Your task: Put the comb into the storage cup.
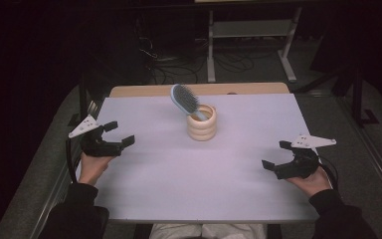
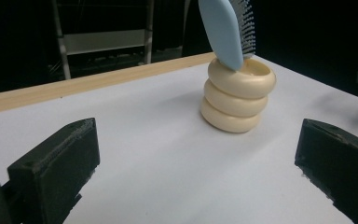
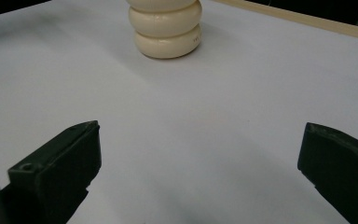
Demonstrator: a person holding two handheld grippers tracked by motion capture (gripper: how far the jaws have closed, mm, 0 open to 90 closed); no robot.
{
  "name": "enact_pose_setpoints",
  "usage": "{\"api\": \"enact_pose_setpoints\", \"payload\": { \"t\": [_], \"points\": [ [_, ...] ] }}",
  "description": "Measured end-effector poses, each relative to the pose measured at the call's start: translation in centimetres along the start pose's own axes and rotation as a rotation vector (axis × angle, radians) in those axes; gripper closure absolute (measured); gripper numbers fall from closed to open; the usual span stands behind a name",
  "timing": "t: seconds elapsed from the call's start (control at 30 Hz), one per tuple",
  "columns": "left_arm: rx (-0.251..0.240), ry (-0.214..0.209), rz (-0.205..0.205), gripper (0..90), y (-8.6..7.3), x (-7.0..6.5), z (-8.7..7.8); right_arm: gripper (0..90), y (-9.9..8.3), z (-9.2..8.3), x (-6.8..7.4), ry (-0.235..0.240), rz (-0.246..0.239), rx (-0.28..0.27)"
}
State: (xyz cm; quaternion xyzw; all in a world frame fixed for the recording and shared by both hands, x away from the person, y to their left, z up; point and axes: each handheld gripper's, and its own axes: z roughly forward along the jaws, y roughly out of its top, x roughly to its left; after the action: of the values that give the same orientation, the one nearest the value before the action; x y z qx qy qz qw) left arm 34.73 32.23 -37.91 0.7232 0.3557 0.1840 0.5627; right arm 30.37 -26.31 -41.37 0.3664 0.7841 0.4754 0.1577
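Grippers idle, brush in holder

Left gripper (image 1: 118, 133) and right gripper (image 1: 274, 154) both gape wide, holding nothing, resting at the table (image 1: 144, 194) sides. Ahead, between them and well apart, the brush (image 1: 184, 98) stands handle-down in the ringed holder (image 1: 202, 127); likely untouched, all work left.

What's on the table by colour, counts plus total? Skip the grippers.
Light blue: 1, the hairbrush, standing tilted with its handle in the holder.
Cream: 1, the ribbed holder, upright near the table's far middle.
Total: 2 things on the white table.
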Motion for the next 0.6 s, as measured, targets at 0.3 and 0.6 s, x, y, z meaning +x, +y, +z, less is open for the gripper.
{"api": "enact_pose_setpoints", "payload": {
  "t": [0.3, 0.6],
  "points": [
    [-0.003, -0.006, -0.024, 0.0, -1.4, -0.1, -1.5, 0.0, 0.0, -0.1, 0.0, 0.000, 0.000, -0.001],
    [0.019, 0.020, -0.001, 0.0, -2.3, -0.4, -2.6, 0.0, 0.0, -0.1, 0.0, 0.002, -0.001, -0.001]
  ]
}}
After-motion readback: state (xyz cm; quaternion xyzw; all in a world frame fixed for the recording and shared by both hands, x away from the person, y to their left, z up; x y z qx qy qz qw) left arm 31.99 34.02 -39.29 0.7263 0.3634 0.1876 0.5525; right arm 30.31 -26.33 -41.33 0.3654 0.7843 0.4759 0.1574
